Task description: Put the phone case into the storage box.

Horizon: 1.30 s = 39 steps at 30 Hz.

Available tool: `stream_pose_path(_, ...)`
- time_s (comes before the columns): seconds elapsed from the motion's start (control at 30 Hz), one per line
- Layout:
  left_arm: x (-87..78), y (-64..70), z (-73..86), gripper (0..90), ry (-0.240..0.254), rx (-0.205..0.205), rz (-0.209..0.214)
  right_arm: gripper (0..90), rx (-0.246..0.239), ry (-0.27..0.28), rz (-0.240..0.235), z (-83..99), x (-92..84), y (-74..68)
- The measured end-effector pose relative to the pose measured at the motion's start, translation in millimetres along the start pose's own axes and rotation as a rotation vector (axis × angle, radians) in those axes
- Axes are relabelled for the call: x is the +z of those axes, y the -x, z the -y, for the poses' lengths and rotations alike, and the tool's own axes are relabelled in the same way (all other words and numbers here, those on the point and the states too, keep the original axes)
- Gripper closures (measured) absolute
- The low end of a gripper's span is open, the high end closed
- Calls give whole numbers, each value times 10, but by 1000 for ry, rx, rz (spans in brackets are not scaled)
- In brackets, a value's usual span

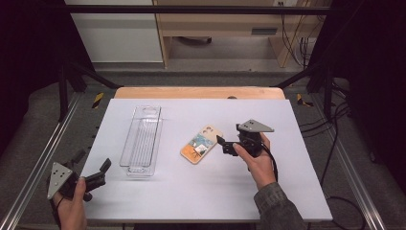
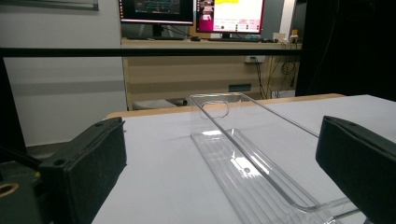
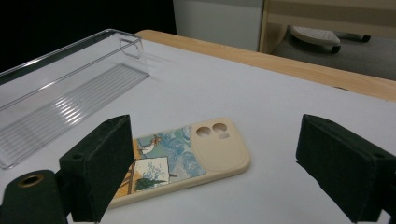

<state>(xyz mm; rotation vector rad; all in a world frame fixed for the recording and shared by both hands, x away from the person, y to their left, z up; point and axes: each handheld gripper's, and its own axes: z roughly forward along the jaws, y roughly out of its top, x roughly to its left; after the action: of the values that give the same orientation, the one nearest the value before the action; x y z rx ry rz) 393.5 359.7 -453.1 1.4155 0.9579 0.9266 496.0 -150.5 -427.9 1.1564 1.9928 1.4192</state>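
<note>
A beige phone case (image 1: pixel 202 143) with a printed picture lies flat on the white table top, camera cut-out toward the far side; the right gripper view has the phone case (image 3: pixel 196 156) just ahead of and below the jaws. My right gripper (image 1: pixel 224 144) hovers just right of the case, open, nothing between its pads. A clear plastic tray (image 1: pixel 142 140) lies lengthwise left of the case, empty; the left gripper view looks along the tray (image 2: pixel 243 158). My left gripper (image 1: pixel 98 173) rests at the table's near left corner, open, jaws wide apart and empty.
The white table top (image 1: pixel 201 191) ends at a wooden strip (image 1: pixel 198 92) on the far side. Metal frame rails (image 1: pixel 43 158) run along both sides. A hand and camouflage sleeve (image 1: pixel 277 203) reach in from the near right. Monitors (image 2: pixel 191 11) stand on a desk beyond.
</note>
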Motion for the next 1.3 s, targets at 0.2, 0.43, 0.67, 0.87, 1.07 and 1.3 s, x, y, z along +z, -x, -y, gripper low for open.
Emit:
stream_pose_path(0.2, 5, 9, -2, 17, -2, 3, 3, 64, -33, 25, 70, 30, -179, 104)
stream_pose_path(0.43, -1, -9, -4, 16, -9, 6, -5, 64, -21, 58, 62, 103, -350, 183)
stream_pose_path(0.67, -6, 6, -31, 15, -22, 19, 1, 67, -29, 103, 81, 250, -515, 235)
stream_pose_path(0.87, -16, 33, -53, 14, -29, 25, 5, 64, -20, 129, 98, 433, -671, 337)
stream_pose_path(1.07, -21, 40, -85, 14, -34, 33, 5, 71, -6, 157, 111, 579, -820, 404)
stream_pose_path(1.3, -54, 71, -151, 14, -23, 48, -2, 60, -4, 172, 110, 761, -915, 370)
